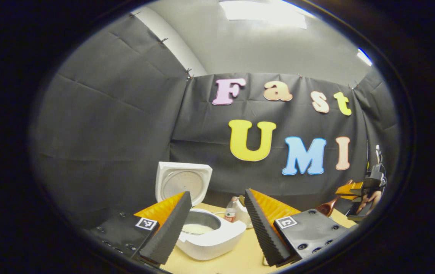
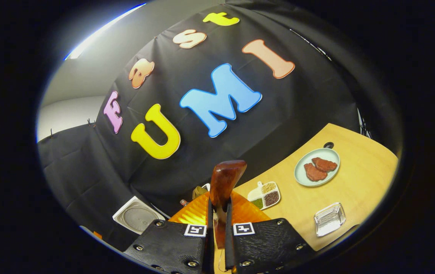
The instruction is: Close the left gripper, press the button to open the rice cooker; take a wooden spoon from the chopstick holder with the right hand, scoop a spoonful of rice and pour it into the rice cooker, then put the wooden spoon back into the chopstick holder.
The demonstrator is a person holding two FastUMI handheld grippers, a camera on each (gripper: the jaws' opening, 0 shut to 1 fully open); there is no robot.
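Left gripper view is showing the rice cooker [image 1: 209, 238] sitting on the wooden table [image 1: 236, 260] with its lid [image 1: 182, 182] standing straight up, and the inner pot is holding a shallow pale layer at the bottom (rice, I'd say, but it's small). The left gripper [image 1: 217, 228] is hanging in front of the cooker with its fingers spread wide, gripping nothing. Just behind the cooker a small bottle [image 1: 231, 210] is standing.

Over on the right gripper view, the right gripper [image 2: 218, 224] is pinching the wooden spoon [image 2: 225, 186] by the handle, both fingers pressing on it, the bowl end sticking up and forward. From the left gripper view the spoon's bowl is hanging well off to the right of the cooker.

On the table to the right: a divided dish [image 2: 265, 195] holding several kinds of grains, a round plate [image 2: 317, 166] with two reddish-brown pieces, and a clear square tray [image 2: 329, 219].
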